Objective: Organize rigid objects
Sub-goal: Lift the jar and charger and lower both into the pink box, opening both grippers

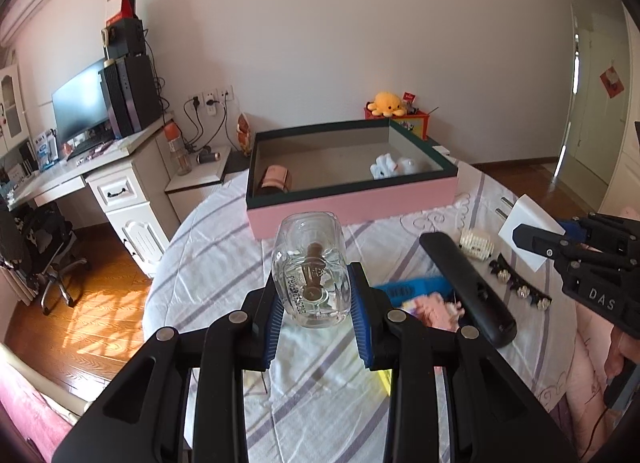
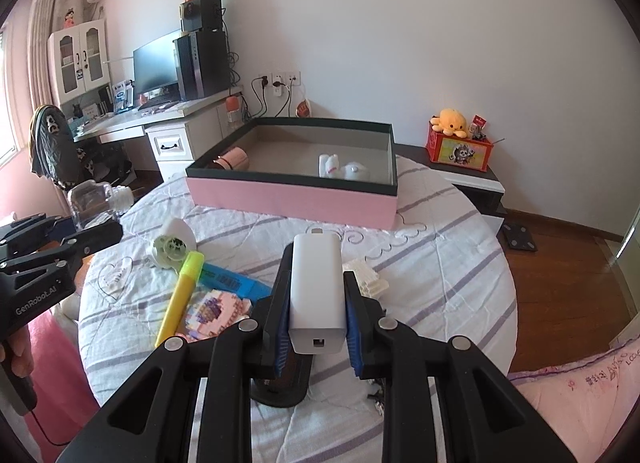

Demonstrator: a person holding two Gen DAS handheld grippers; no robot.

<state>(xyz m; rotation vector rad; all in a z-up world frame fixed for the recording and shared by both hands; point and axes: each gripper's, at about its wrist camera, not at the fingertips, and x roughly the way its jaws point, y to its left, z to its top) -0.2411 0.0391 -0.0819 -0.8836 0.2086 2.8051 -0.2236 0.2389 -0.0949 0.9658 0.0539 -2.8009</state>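
My left gripper (image 1: 316, 295) is shut on a clear glass bottle (image 1: 308, 263), held above the striped bedspread. The right gripper (image 2: 318, 303) is shut on a white charger plug (image 2: 318, 287), also lifted off the bed. Ahead of both stands a pink box (image 1: 352, 207) with a dark green rim; inside it lie a pink cylinder (image 1: 276, 179) at the left and white items (image 1: 394, 165) at the right. In the left wrist view the right gripper (image 1: 536, 241) appears at the right edge with the white plug (image 1: 524, 219). The left gripper (image 2: 92, 241) with the bottle (image 2: 92, 199) shows at the left of the right wrist view.
On the bed lie a black remote (image 1: 466, 287), a white comb-like piece (image 1: 476, 243), a black hair clip (image 1: 520, 287), a blue box (image 2: 232, 281), a yellow highlighter (image 2: 180, 295), pink building blocks (image 2: 216, 311) and a white egg-shaped toy (image 2: 174, 247). A desk (image 1: 100, 167) stands at the left.
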